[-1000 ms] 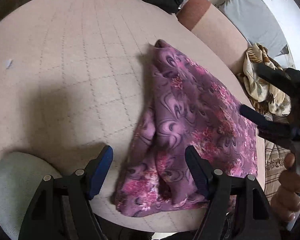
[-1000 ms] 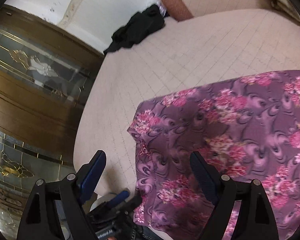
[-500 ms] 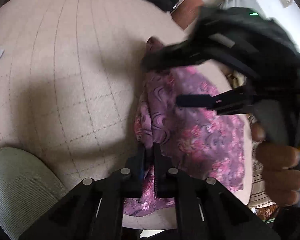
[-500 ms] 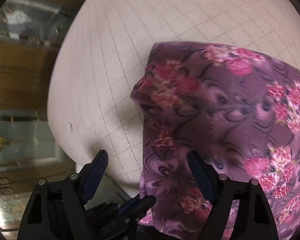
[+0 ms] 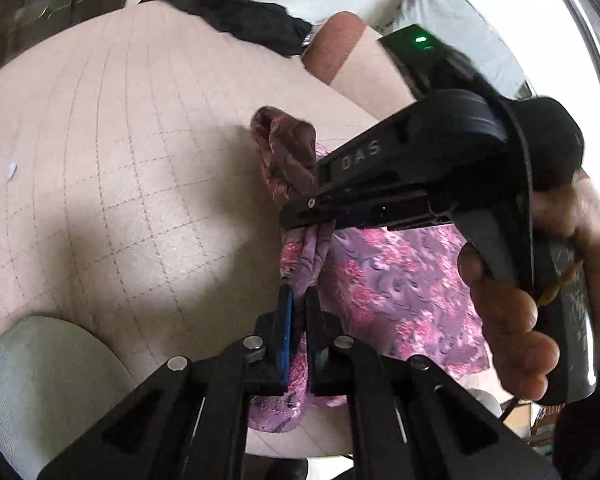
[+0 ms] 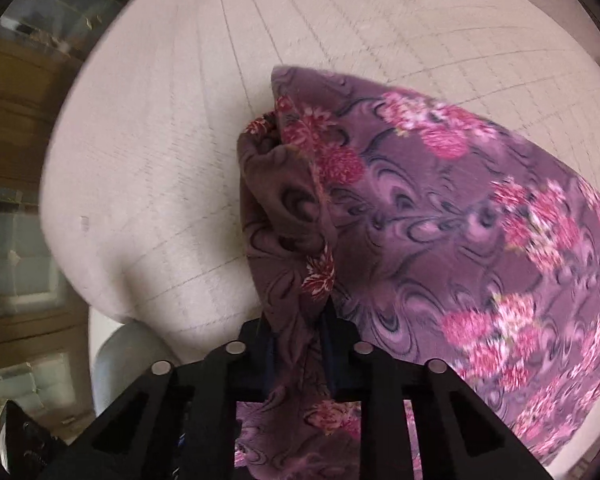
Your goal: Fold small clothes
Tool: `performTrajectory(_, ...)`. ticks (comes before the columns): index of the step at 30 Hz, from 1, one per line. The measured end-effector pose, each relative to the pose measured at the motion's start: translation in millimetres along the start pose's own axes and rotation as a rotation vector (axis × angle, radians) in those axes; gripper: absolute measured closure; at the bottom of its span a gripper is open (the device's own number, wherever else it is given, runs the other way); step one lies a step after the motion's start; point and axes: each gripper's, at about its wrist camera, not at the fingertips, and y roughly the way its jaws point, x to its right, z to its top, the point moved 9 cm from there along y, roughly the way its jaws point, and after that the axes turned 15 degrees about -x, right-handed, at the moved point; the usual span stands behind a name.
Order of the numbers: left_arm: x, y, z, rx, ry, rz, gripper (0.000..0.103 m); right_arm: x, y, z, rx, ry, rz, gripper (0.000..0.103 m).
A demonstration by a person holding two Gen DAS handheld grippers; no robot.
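hidden: right gripper (image 6: 296, 320) fingertips, buried in purple floral cloth garment (image 6: 440, 220) | cut off: garment's right edge | blurred: wooden glass-fronted cabinet (image 6: 16, 152) left of garment

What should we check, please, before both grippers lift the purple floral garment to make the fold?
1. Left gripper shut on the purple floral garment at its near edge: ok.
2. Right gripper has cloth between its jaws, which are closing: ok.
3. Right grip fully firm: cannot tell.
4. Quilted beige surface beside the garment free for the fold: ok.
5. Black garment lies apart at the far edge: ok.
6. Garment's far side free of snags: cannot tell, the right gripper hides it.
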Motion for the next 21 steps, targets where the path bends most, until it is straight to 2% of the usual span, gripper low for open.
performTrajectory(4, 35, -26, -1, 0.015, 0.089, 0.029, 0.098, 9, -39, -29, 0.142, -0.014, 0.114, 0.088)
performTrajectory(7, 76, -49, -3, 0.043, 0.185, 0.055, 0.098, 27, -78, -56, 0.265, -0.003, 0.266, 0.088)
performTrajectory(11, 150, -64, -14, 0.079, 0.362, 0.107, 0.098, 75, -139, -104, 0.431, 0.016, 0.469, 0.088)
performTrajectory(14, 211, -49, -29, 0.056, 0.476, 0.102, 0.098, 119, -172, -142, 0.518, 0.032, 0.567, 0.089)
performTrajectory(17, 258, -21, -37, 0.01, 0.555, 0.103, 0.098, 176, -194, -172, 0.587, 0.052, 0.599, 0.089)
performTrajectory(18, 274, -6, -40, -0.014, 0.579, 0.098, 0.098, 191, -195, -177, 0.599, 0.072, 0.613, 0.089)
performTrajectory(21, 312, 40, -47, -0.09, 0.628, 0.085, 0.098, 250, -188, -191, 0.613, 0.154, 0.727, 0.088)
